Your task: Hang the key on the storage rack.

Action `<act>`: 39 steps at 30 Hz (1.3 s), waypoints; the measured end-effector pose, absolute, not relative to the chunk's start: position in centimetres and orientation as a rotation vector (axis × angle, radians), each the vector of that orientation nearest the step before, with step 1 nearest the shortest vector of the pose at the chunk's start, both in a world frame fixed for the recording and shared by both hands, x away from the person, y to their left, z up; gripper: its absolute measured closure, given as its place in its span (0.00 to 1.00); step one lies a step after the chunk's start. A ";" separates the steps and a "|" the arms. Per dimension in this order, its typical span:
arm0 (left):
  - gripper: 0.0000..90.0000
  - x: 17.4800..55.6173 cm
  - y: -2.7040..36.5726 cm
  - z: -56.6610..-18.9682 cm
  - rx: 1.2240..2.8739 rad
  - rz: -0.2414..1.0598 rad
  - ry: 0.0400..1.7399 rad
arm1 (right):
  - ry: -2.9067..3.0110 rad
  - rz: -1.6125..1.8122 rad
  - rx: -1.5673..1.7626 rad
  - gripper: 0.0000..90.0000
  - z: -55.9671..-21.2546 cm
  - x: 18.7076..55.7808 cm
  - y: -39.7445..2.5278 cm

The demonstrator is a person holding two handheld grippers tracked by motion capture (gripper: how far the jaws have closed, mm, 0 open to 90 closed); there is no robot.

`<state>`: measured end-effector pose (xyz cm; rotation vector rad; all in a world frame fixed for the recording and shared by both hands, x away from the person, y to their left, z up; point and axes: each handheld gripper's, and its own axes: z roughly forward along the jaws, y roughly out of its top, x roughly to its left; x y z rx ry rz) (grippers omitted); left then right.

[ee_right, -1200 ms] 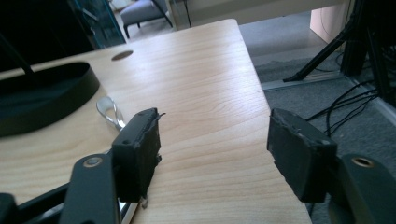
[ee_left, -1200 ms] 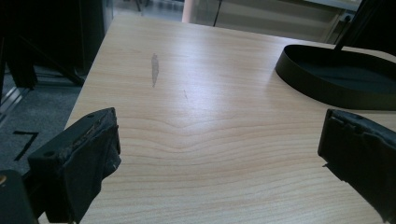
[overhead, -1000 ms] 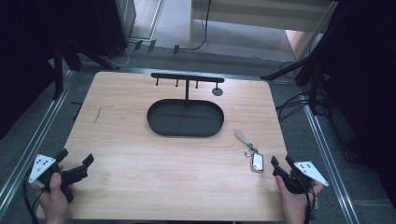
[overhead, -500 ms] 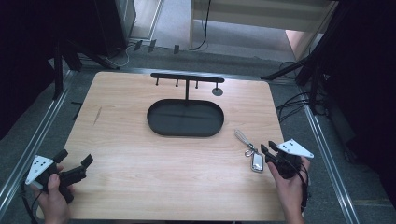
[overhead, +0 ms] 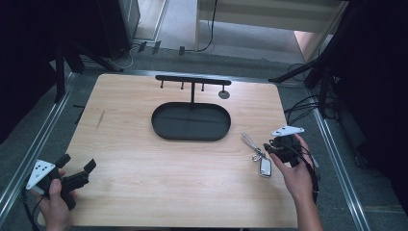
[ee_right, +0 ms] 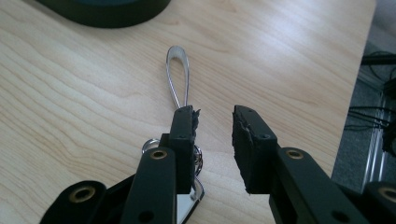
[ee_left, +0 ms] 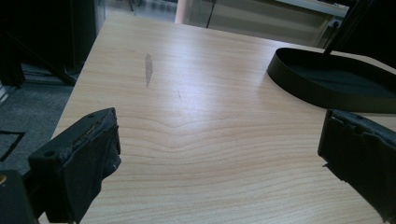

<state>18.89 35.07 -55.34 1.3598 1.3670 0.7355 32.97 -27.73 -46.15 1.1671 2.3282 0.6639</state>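
The jaws of the right gripper [ee_right: 212, 123] stand parted with bare wood between them, grasping nothing — in the right gripper view the left jaw sits over the ring end of the key bunch [ee_right: 180, 84], whose slim silver loop reaches out past the jaw tip toward 12 o'clock, while the pale fob end peeks from under the jaw at the bottom of that view. From the high view the key bunch [overhead: 258, 155] lies flat on the table [overhead: 144, 144] at roughly 4 o'clock from the table's middle, its loop pointing up toward 11 o'clock and its fob toward 5 o'clock, with the right gripper [overhead: 269, 148] just beside it at 3 o'clock, held in the person's right hand [overhead: 297, 169]. At about 10 o'clock from the keys rests the black oval tray [overhead: 161, 132], near them but not touching; a thin post rises from its far edge to the hook rail [overhead: 192, 79], which carries small pegs and a round disc at its right end. Well apart, at the table's 7 o'clock corner, the left gripper [overhead: 77, 168] is in the left hand [overhead: 54, 204] — its jaws are spread wide and released, and in the left gripper view they frame empty wood with the tray's wall [ee_left: 308, 86] at 2 o'clock
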 end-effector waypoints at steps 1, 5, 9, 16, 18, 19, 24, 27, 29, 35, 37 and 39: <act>0.00 18.9 35.1 -55.3 1.359 0.734 1.366 | 2.341 0.641 1.161 0.81 -46.2 33.3 -27.5; 0.00 18.9 35.1 -55.3 1.360 0.731 1.364 | 2.385 0.592 1.156 0.84 -46.4 34.1 -26.4; 0.00 18.9 35.1 -55.3 1.358 0.730 1.364 | 2.428 0.520 1.156 0.85 -47.0 35.1 -25.7; 0.00 18.9 35.2 -55.4 1.360 0.723 1.362 | 2.475 0.410 1.176 0.84 -48.3 36.3 -25.3; 0.00 18.9 35.2 -55.4 1.361 0.724 1.361 | 2.492 0.387 1.181 0.83 -48.7 36.5 -25.2; 0.00 18.9 35.2 -55.4 1.361 0.723 1.361 | 2.507 0.372 1.177 0.83 -49.1 36.7 -25.2; 0.00 18.9 35.2 -55.3 1.361 0.723 1.362 | 2.510 0.345 1.194 0.83 -49.5 37.0 -24.8; 0.00 18.9 35.2 -55.3 1.362 0.723 1.362 | 2.521 0.323 1.200 0.84 -49.7 37.2 -24.6; 0.00 18.9 35.2 -55.3 1.362 0.723 1.361 | 2.536 0.313 1.200 0.84 -50.0 37.4 -24.6; 0.00 18.9 35.2 -55.4 1.361 0.722 1.362 | 2.552 0.284 1.210 0.89 -50.6 37.7 -24.6; 0.00 18.9 35.2 -55.4 1.361 0.720 1.361 | 2.546 0.281 1.213 0.92 -50.7 37.6 -24.5; 0.00 18.9 35.2 -55.4 1.360 0.721 1.361 | 2.529 0.292 1.219 0.92 -50.8 37.4 -24.6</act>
